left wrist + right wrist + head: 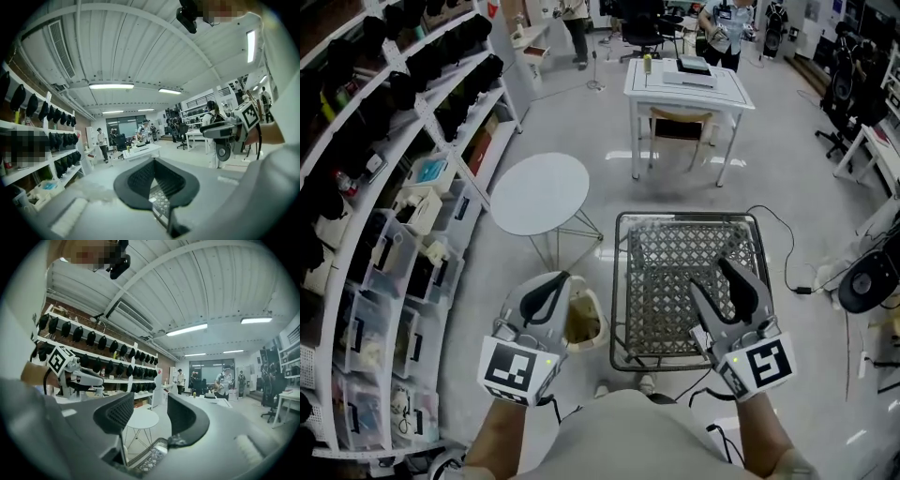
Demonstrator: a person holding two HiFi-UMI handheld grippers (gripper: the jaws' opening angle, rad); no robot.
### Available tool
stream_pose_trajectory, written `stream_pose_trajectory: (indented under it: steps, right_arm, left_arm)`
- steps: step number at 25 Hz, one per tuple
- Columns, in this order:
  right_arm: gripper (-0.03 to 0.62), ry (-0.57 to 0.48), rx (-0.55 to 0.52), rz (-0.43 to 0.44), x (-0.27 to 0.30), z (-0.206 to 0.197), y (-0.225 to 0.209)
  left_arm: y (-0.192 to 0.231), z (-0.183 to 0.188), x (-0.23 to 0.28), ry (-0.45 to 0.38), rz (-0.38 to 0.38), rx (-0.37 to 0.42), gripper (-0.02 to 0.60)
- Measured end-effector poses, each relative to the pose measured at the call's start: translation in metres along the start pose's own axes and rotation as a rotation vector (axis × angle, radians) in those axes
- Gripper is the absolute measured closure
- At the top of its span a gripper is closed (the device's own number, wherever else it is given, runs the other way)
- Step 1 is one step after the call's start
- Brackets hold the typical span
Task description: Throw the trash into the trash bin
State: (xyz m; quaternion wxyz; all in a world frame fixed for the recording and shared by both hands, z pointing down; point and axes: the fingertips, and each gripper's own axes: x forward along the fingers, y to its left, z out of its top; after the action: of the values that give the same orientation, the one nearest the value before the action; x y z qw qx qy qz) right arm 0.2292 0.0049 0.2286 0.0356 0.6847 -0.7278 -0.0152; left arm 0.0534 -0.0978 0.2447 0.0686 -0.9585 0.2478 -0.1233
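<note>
A small beige trash bin (584, 319) stands on the floor, just left of a wire mesh table (689, 230). Something brownish lies inside it. My left gripper (555, 284) hovers over the bin's left rim; its black jaws meet at the tips with nothing between them (154, 164). My right gripper (710, 277) is held above the mesh table. It stands open, and only the floor and a round table show through the gap (150, 416). I see no loose trash in either gripper.
A round white table (541, 192) stands behind the bin. A white square table (686, 89) is farther back. Shelves (384, 216) with boxes line the left side. Cables and a chair base (867, 281) lie at the right. People stand at the far end.
</note>
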Motion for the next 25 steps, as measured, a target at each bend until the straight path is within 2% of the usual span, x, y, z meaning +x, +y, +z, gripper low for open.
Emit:
stream_pose_trajectory:
  steps: [6, 12, 17, 23, 25]
  right_arm:
    - [0.356, 0.123, -0.039, -0.019, -0.009, -0.051, -0.037]
    - [0.344, 0.319, 0.038, -0.055, -0.026, -0.148, -0.068]
    - [0.307, 0.446, 0.112, -0.015, -0.050, -0.231, -0.067]
    - [0.285, 0.620, 0.159, -0.018, -0.076, -0.328, -0.062]
    - [0.261, 0.661, 0.178, -0.014, -0.082, -0.355, -0.060]
  left_arm:
    - [-0.038, -0.014, 0.053, 0.053, -0.121, -0.030, 0.580]
    - [-0.092, -0.051, 0.101, 0.136, -0.258, -0.030, 0.580]
    - [-0.134, -0.087, 0.120, 0.226, -0.349, -0.029, 0.580]
    - [-0.181, -0.148, 0.129, 0.364, -0.451, -0.033, 0.580]
    - [-0.196, -0.166, 0.131, 0.405, -0.483, -0.031, 0.580]
